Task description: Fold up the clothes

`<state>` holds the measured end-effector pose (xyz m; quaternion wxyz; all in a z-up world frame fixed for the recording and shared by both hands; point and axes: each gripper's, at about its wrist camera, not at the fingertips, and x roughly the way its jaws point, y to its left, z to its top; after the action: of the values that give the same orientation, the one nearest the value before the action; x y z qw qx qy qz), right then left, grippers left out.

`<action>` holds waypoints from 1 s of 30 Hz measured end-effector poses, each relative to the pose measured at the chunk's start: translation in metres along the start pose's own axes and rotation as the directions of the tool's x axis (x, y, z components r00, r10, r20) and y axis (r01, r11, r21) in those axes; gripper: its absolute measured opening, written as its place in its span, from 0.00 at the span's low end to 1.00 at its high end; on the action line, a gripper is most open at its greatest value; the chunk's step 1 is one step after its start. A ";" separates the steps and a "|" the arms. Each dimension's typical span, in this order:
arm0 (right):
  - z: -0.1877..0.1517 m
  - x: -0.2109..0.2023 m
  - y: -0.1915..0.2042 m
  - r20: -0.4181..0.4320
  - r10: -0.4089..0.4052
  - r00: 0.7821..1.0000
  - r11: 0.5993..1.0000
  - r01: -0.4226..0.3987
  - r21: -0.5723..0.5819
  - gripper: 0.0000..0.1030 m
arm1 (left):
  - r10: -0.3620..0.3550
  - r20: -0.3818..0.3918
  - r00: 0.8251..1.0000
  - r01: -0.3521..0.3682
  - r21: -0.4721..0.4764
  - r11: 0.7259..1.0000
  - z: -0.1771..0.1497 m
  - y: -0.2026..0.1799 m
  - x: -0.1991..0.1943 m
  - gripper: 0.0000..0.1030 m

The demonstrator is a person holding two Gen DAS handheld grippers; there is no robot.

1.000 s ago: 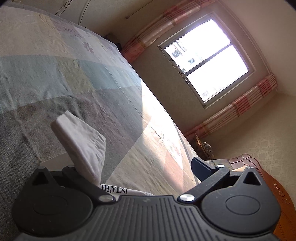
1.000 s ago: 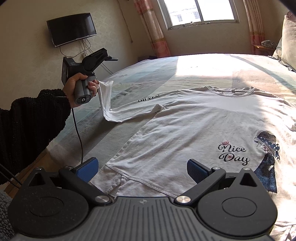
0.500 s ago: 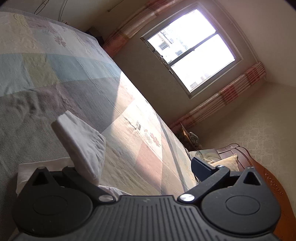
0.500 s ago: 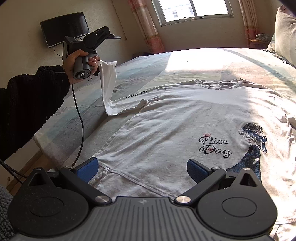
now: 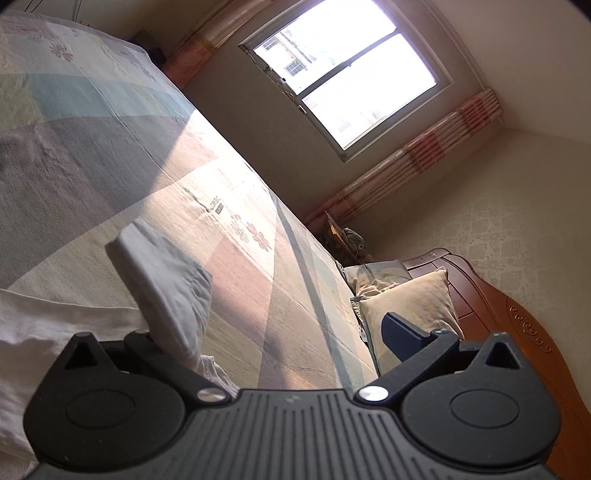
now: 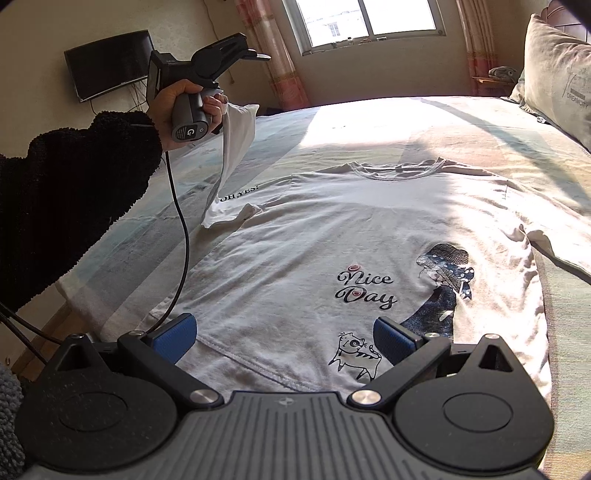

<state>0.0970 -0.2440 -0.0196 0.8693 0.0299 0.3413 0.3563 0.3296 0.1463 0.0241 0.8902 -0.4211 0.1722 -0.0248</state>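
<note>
Sunlit bed (image 6: 369,122), white printed T-shirt (image 6: 332,229) flat, sleeve (image 6: 236,140) lifted by left tongs (image 6: 236,55), right tongs (image 6: 284,338) released.

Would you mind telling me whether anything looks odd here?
Yes: the sleeve of the T-shirt hangs draped over one finger of the left gripper, whose jaws stand wide apart, so it looks hooked, not pinched.

T-shirt (image 6: 354,236) lies flat on bed (image 6: 461,122) directly ahead of right gripper (image 6: 284,338), hem between its fingers, collar at far end. Left gripper (image 6: 207,66) is up and ahead-left of it, with sleeve (image 6: 236,147) hanging from left hand (image 6: 184,107) down to the shirt. Pillow (image 6: 557,70) far right on bed, window (image 6: 369,20) behind, TV (image 6: 110,64) on wall far left.
</note>
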 end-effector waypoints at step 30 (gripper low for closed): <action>-0.003 -0.011 -0.034 -0.162 -0.081 0.983 0.997 0.080 -0.011 1.00 | -0.113 -0.113 0.987 0.127 0.126 0.984 -0.108 -0.080 0.090 0.99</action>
<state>0.1102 -0.2774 -0.0255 0.8523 -0.0152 0.4112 0.3230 0.3867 -0.0019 -0.0040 0.9028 -0.3686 0.1911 -0.1120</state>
